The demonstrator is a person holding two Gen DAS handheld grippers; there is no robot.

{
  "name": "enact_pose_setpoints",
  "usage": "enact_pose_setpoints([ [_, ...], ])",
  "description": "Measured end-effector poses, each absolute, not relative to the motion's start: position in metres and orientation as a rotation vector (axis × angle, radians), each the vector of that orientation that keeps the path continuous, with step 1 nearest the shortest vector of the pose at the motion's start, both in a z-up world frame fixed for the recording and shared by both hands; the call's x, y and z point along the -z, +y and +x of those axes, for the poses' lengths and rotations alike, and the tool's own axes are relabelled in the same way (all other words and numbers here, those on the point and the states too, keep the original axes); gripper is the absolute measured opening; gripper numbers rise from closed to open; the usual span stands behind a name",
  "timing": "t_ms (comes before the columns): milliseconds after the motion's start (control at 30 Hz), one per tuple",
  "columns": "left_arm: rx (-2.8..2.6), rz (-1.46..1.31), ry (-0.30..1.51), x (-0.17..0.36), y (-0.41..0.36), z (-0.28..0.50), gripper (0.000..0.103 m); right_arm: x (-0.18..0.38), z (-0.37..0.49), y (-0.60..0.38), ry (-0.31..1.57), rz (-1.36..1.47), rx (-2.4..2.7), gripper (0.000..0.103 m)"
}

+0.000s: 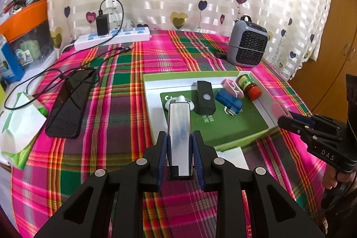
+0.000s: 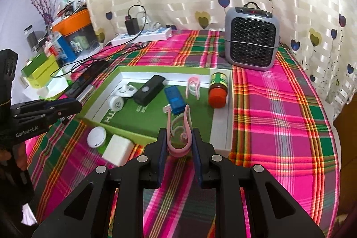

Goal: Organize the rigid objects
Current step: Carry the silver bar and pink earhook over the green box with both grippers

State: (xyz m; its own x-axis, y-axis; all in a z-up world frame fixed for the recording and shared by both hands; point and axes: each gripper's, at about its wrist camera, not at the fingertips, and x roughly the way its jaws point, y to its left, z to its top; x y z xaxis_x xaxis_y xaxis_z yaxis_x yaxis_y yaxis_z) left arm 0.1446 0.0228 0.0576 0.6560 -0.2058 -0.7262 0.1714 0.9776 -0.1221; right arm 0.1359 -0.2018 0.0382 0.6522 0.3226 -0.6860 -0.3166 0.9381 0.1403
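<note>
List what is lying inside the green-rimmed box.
Inside the green-rimmed box: a white round gadget, black remote, blue stick, pink clip and red-capped jar. The right claw and its pink clip cover part of the near floor.

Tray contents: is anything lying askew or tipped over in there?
Yes. The small jar with the red lid lies on its side against the tray's right wall. The other pieces look laid flat. Both tools hold items: left a silver bar, right a pink clip.

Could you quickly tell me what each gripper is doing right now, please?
Left gripper: closed on a silver metal bar.
Right gripper: closed on a pink clip.
</note>
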Motion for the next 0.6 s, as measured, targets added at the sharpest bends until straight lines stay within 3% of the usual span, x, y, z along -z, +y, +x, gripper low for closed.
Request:
enact_pose_setpoints([
  [600, 0.218, -0.045, 0.855, -0.053, 0.023, 0.206, 0.022, -0.028, 0.174, -0.207, 0.848, -0.011, -0.303, 0.022],
])
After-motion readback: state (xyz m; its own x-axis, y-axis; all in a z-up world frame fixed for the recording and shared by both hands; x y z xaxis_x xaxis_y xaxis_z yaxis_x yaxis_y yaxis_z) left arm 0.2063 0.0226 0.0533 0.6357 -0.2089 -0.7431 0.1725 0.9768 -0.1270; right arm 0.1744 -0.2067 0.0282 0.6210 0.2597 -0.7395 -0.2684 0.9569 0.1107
